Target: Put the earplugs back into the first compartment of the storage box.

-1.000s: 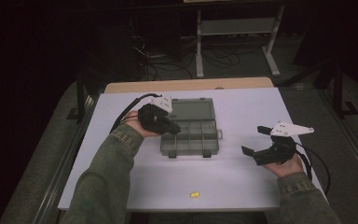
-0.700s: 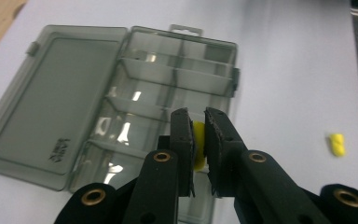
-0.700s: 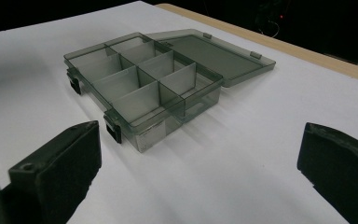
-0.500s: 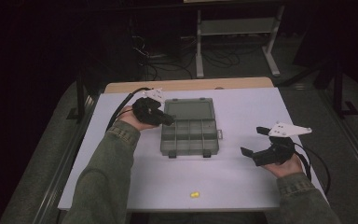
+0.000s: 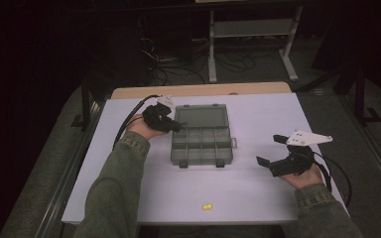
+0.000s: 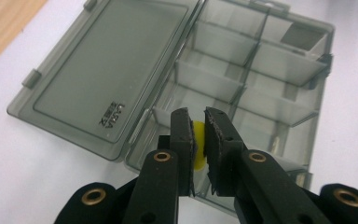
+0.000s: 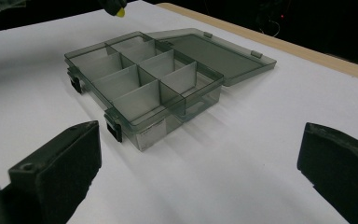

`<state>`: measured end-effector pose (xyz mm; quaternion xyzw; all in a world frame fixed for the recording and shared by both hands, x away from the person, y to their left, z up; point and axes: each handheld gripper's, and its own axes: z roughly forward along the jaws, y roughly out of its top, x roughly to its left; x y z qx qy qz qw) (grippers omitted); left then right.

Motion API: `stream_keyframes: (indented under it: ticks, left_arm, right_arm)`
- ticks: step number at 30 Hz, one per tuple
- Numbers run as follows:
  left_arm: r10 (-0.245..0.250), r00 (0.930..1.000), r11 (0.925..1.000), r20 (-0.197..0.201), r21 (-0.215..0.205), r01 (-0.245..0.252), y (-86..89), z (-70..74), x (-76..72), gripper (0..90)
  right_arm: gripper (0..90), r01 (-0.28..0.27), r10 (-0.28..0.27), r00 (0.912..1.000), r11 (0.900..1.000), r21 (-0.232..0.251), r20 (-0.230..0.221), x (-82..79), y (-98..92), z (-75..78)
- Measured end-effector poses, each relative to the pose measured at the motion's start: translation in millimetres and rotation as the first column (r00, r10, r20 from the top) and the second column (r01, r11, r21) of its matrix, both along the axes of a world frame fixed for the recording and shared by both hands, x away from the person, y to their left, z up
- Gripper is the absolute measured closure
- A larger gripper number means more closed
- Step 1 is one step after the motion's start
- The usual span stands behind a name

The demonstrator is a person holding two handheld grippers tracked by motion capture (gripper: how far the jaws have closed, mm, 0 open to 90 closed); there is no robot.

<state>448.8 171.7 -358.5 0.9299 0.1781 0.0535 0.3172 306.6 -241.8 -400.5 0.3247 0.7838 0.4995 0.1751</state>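
Observation:
A smoky grey compartment box [image 5: 202, 146] lies mid-table with its lid [image 5: 201, 116] folded flat behind it. My left gripper [image 5: 177, 127] hovers at the box's left edge. In the left gripper view the gripper [image 6: 198, 126] is shut on a small yellow piece [image 6: 198, 140] above the box's near compartments [image 6: 261, 70]. My right gripper [image 5: 269, 150] rests to the right of the box, open and holding nothing. Its wide-apart fingers [image 7: 60, 163] frame the box [image 7: 140, 79] in the right gripper view. There, the held yellow piece [image 7: 120, 12] shows at the top.
Another small yellow piece [image 5: 207, 207] lies on the white table [image 5: 258, 198] near its front edge. A wooden strip [image 5: 203, 90] runs along the table's far side. Cables and a metal stand [image 5: 250, 34] sit on the dark floor beyond.
My left gripper has drawn slightly back and left, from over the box's left compartments to its left edge. The right gripper has barely moved.

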Motion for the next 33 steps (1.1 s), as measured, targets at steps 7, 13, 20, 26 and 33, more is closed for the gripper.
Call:
stream_keyframes:
  ticks: [7,13,20,26,33]
  left_arm:
    - [0.000,0.9999,0.9994,-0.017,0.035,0.000,-3.2,-18.6,5.8,81.1]
    - [0.039,0.9985,0.9991,-0.037,0.020,-0.038,-3.5,-25.3,8.0,68.9]
    - [0.038,0.9984,0.9974,-0.041,-0.059,-0.041,-2.4,-12.2,-0.6,46.0]
    - [0.019,0.9998,0.9967,0.006,-0.079,-0.019,-4.5,-3.2,-20.7,31.7]
    - [0.052,0.9979,0.9927,0.037,-0.111,-0.048,-0.5,5.0,-30.7,12.7]
  right_arm:
    - [0.0,-0.003,0.003,1.0000,1.000,-0.004,0.002,1.0,0.8,-0.4]
    - [0.0,-0.004,0.004,1.0000,1.000,-0.005,0.000,0.7,0.8,-0.6]
    - [0.0,-0.005,0.005,1.0000,1.000,-0.007,-0.002,0.6,1.2,-0.8]
    - [0.0,0.003,-0.003,1.0000,1.000,-0.001,0.000,0.4,-0.1,0.4]
    - [0.0,0.007,-0.007,1.0000,1.000,0.002,0.006,-0.2,-0.9,1.0]
